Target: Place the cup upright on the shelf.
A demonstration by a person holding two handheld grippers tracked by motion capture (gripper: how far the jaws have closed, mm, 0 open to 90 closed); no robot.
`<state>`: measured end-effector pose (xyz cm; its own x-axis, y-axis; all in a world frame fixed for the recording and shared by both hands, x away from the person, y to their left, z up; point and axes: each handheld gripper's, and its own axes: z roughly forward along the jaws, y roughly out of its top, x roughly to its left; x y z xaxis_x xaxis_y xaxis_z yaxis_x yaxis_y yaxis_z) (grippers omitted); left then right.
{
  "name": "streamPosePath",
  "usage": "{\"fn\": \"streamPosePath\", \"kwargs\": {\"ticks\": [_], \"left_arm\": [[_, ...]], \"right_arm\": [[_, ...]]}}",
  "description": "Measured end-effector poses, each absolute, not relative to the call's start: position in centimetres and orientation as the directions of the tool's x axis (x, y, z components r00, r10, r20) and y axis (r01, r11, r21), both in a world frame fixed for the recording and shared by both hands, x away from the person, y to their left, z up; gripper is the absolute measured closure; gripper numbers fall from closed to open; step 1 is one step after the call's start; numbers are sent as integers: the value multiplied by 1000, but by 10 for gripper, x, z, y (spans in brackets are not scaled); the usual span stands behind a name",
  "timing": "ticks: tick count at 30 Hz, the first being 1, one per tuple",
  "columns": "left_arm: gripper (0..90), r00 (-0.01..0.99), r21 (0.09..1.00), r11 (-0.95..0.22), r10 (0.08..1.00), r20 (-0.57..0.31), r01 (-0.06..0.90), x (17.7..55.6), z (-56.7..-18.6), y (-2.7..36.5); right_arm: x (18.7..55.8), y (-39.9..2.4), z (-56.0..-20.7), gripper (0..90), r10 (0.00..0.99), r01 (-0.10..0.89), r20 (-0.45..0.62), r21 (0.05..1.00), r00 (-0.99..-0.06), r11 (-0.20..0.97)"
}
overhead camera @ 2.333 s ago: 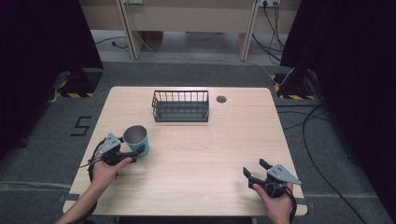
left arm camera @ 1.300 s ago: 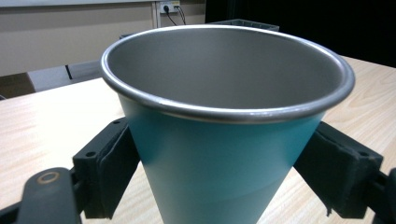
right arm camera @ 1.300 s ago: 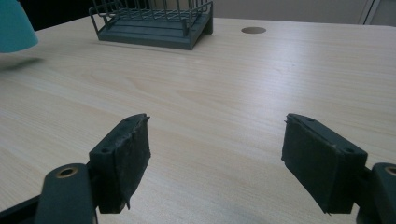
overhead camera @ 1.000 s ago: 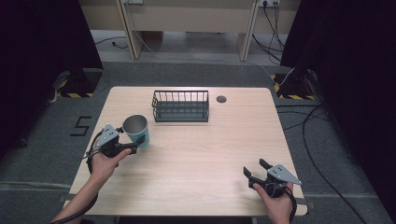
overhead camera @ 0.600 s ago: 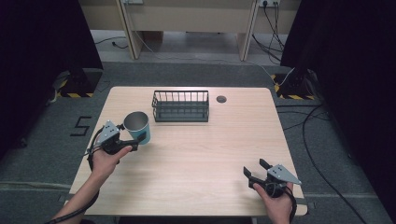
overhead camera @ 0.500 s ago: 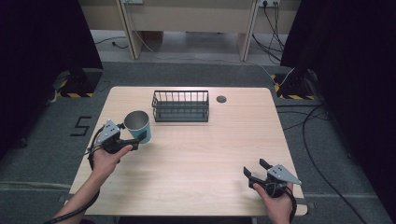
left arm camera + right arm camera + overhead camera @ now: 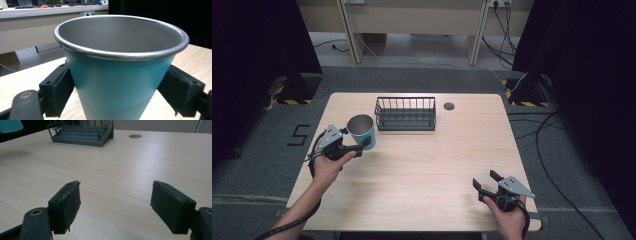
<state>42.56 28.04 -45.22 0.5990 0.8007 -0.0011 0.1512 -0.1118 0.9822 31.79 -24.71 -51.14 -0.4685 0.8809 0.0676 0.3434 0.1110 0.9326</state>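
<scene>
At the left side of the tabletop (image 7: 422, 165), the left hand-held gripper (image 7: 360, 145) is pinching a teal cup (image 7: 361, 130) by its lower wall, with the cup standing upright and its steel rim open upward. The cup is sitting just beside the near-left corner of the black wire basket (image 7: 406, 113); whether its base is resting on the wood or hanging slightly above it is hard to judge from the high view. As a judgement, the grasp is done and the transfer toward the basket is partly made, while placing the cup and letting go are remaining. The right hand-held gripper (image 7: 486, 189) is waiting near the front right edge with its jaws spread on nothing. The left gripper view is showing what the high view is not: both black pads (image 7: 61, 91) are pressing the cup's sides, and the interior is empty. The right gripper view is showing the basket's low floor and the round grommet (image 7: 135, 136) from table level.
</scene>
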Motion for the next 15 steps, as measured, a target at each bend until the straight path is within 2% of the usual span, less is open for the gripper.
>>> {"fn": "streamPosePath", "kwargs": {"ticks": [15], "left_arm": [[162, 601, 984, -103, 800, -3, 142, 435, -445, 276]], "right_arm": [[318, -247, -511, 246, 880, 344, 69, 932, -469, 110]]}}
